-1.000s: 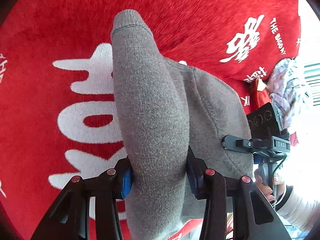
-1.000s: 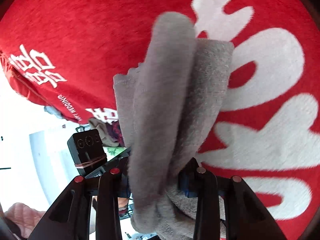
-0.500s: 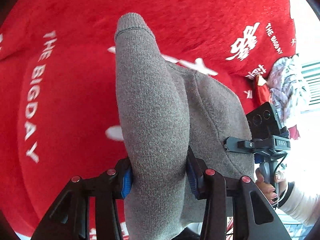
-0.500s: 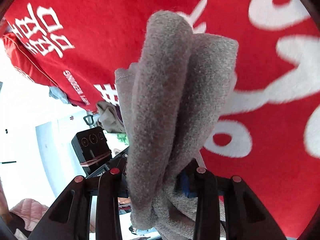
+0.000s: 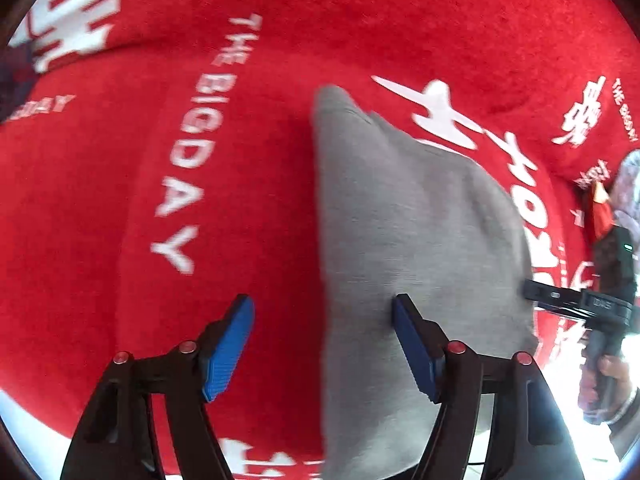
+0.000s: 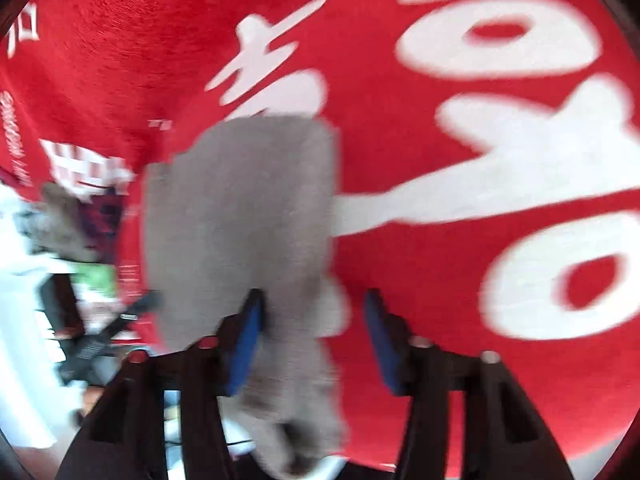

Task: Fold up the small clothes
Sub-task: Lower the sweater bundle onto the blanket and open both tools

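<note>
A folded grey knit garment [image 5: 404, 240] lies on the red blanket with white lettering [image 5: 120, 200]. My left gripper [image 5: 322, 344] has its jaws opening wide; the cloth lies between them against the right blue pad, and the left pad stands clear of it. In the right wrist view the same grey garment [image 6: 248, 216] is blurred. My right gripper [image 6: 312, 340] is opening too, with cloth beside its left pad and a gap to the right pad. The right gripper's body [image 5: 592, 304] and the hand on it show at the left view's right edge.
The red blanket [image 6: 460, 160] covers nearly all of both views. A heap of other clothes [image 5: 628, 184] lies past its far right edge. More crumpled clothes [image 6: 68, 220] and bright floor lie at the left of the right wrist view.
Both grippers were shut on the grey garment; now both stand open and the cloth has dropped onto the blanket. The left view has slid across the blanket and the right view has swung.
</note>
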Motion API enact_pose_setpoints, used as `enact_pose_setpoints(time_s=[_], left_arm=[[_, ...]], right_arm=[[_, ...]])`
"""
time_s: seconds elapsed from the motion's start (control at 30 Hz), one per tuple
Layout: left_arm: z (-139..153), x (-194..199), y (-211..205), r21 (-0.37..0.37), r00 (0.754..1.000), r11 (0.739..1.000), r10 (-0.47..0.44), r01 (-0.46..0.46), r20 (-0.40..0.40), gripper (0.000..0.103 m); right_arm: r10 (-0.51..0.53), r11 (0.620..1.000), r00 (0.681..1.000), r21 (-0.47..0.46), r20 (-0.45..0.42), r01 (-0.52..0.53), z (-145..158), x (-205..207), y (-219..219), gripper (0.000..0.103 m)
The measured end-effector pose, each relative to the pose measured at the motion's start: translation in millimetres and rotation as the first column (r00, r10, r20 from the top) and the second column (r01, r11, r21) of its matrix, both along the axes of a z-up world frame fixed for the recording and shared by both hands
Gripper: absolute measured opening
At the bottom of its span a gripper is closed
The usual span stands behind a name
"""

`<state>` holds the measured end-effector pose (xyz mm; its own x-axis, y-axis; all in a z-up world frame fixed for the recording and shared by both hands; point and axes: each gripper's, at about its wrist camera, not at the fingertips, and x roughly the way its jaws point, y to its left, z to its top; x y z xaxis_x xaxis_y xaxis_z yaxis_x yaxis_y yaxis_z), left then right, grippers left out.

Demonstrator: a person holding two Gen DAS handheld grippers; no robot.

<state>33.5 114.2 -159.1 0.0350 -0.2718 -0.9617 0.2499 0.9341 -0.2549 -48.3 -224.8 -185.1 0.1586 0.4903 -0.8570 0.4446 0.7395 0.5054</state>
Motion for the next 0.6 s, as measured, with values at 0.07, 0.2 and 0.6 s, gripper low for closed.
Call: enact_pose_setpoints(time_s=[0.07, 0.2, 0.6], left_arm=[[7, -1, 9, 0.068, 0.999, 0.998, 0.008, -0.011, 0.04, 0.072], [25, -10, 16, 0.04, 0.998, 0.999, -0.001, -0.001, 0.058, 0.061], [0, -60, -25, 0.039, 0.995, 0.995, -0.09, 0.091, -0.041, 0.061]], right_arm=[[-0.012, 0.999, 1.0, -0.045, 0.003, 0.013, 11, -3, -1, 0.057], [-0.017, 0.998, 0.999, -0.066, 0.05, 0.02, 32, -23, 2, 0.042], [0.189, 0.977, 0.98, -0.118, 0.07, -0.18, 38, -31, 92, 0.025]])
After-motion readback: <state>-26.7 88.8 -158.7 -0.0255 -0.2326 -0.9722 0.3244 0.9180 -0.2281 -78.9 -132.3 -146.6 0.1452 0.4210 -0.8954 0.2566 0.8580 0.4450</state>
